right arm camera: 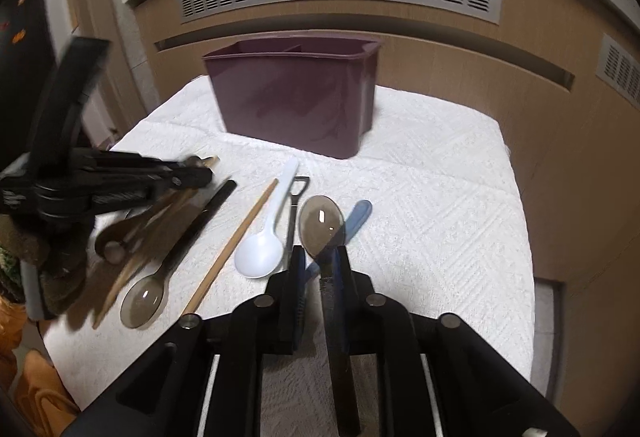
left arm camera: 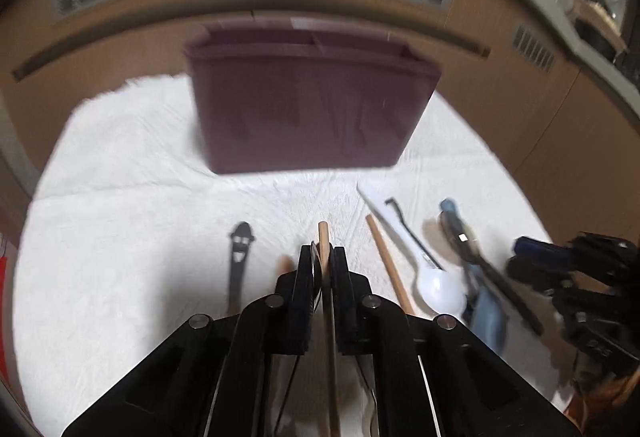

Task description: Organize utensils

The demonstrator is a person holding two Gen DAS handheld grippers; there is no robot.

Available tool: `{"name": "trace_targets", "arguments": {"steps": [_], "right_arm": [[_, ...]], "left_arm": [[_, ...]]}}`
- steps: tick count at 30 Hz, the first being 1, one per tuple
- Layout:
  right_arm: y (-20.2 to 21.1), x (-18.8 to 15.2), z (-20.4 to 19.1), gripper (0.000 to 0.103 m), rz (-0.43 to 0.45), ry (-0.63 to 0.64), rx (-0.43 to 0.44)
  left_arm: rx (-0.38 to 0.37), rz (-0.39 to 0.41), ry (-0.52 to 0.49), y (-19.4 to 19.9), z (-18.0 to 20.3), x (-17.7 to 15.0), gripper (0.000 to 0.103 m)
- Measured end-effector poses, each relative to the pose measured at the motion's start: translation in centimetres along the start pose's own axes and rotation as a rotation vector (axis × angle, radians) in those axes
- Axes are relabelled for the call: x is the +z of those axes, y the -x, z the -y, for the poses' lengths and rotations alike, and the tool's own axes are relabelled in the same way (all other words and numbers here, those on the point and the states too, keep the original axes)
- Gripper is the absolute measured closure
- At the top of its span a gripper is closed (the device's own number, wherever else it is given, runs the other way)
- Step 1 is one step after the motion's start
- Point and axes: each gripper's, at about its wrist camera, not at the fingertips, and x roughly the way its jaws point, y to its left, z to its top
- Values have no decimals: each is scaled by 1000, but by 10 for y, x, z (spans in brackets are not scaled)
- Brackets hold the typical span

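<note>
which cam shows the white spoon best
The right wrist view: the white spoon lies whole and sharp on the white towel, bowl and handle clear. In the left wrist view it is blurred and partly cut off by the left claw.

No legible text, label, brand, number or sign appears in either view. The purple bin [right arm camera: 296,101] carries only dark utensil-shaped marks on its front wall; nothing near the bin bears readable writing.
</note>
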Motion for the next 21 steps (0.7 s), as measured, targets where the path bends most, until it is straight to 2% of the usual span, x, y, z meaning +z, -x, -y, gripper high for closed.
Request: {"name": "trace_targets", "arguments": {"steps": [3,5,10,16,21], "right_arm": [[3,3,-8,69,4,80,37],[4,4,-13,48,4,137,47],[1,11,-24,46,0,228,31],[-9,22,-29,46,-14,206,39],[-9,24,-31,46,-10,187,54]], "left_arm": [[-10,68,10,30,-2,-1,95],[-16,99,17,46,-4,-2,95],[-40,165,39,69,-5,3,95],[-64,259,49,103,-9,16,95],[-69,306,34,123,-5,18,95]]}}
